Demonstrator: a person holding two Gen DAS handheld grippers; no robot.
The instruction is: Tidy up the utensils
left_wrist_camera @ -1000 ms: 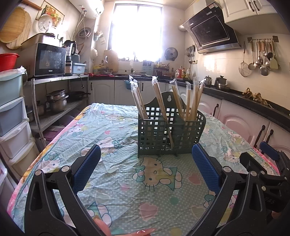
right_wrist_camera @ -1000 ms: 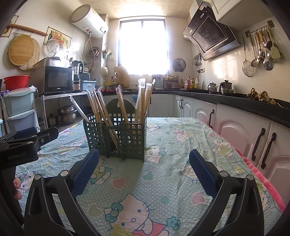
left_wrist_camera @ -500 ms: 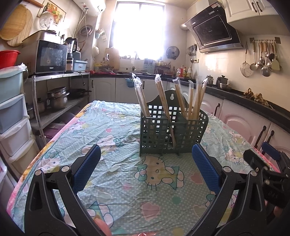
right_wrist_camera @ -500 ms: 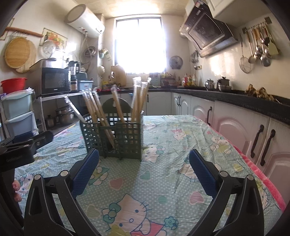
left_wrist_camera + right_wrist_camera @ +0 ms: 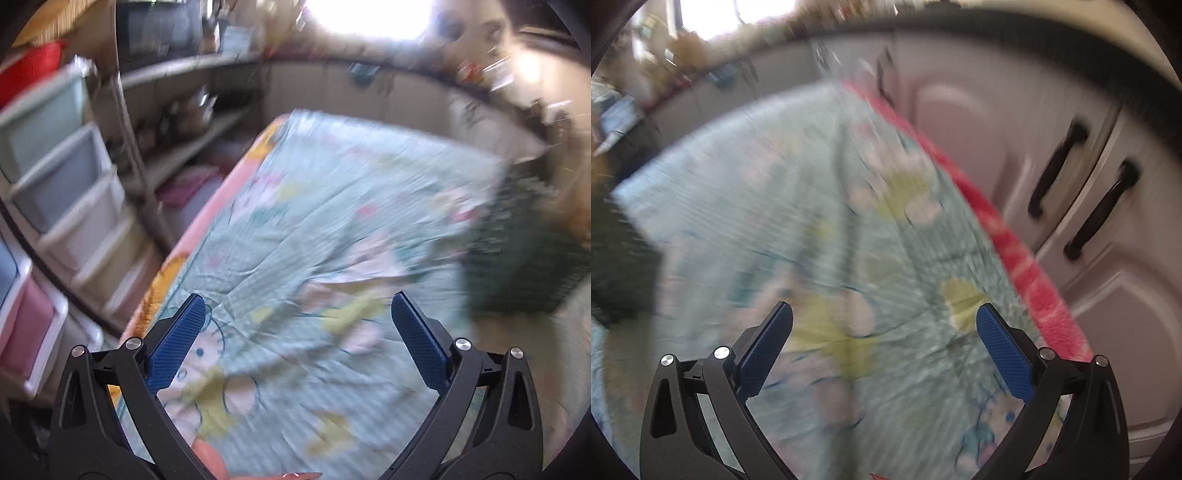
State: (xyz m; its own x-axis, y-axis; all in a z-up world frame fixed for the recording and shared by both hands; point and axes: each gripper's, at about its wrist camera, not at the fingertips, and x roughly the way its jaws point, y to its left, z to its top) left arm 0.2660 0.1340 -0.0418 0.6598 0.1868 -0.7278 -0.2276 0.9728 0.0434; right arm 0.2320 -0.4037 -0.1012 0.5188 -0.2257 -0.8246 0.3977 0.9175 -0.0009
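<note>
While both your tongs, left (image 5: 297, 332) and right (image 5: 884, 341), gape wide and empty, the caddy (image 5: 524, 254) blurs at bench (image 5: 295, 221) edge; light, rigid mesh, so grip its rim.

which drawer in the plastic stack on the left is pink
The lowest drawer, at the left edge of the left wrist view, is pink. The drawers above it look grey-blue, pale green or whitish, though blurred.

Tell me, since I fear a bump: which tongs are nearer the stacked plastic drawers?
Left. The left tongs hang near the tablecloth edge, plastic drawers just to their left. The right tongs are at the opposite edge, by the cabinet doors, no drawers in view.
</note>
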